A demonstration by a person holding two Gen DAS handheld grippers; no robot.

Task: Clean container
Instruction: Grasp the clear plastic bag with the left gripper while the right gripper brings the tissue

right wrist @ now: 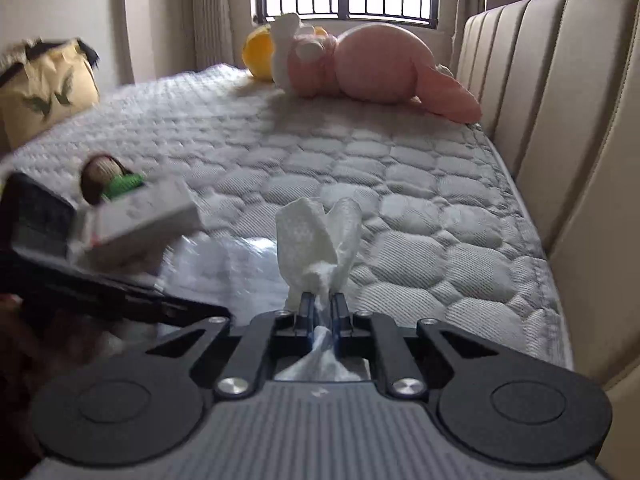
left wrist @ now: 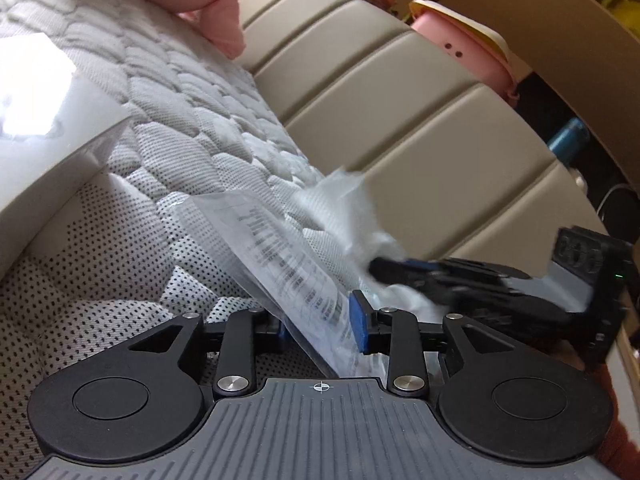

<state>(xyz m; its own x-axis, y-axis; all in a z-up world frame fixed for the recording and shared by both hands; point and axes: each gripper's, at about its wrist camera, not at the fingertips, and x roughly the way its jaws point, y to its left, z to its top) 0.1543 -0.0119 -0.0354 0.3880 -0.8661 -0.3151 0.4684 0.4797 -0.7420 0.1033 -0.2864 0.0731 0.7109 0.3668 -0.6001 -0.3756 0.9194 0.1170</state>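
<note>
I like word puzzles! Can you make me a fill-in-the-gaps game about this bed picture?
1. The right gripper is pinching a crumpled ____ paper tissue.
2. The big soft pink plush toy lies on the quilted grey ____.
3. Between the left gripper's blue pads sits a clear plastic ____ with printed text.
4. Behind the plush toy is a barred ____.

Missing words: white; mattress; bag; window

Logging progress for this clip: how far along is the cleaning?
Done: the right gripper is shut on a white tissue, pulled free. In hand: a clear printed wrapper sits between the left gripper's open fingers, over the mattress. Left: no wiping shows yet; the tissue touches nothing, and the white box at left is too blurred to judge.
</note>
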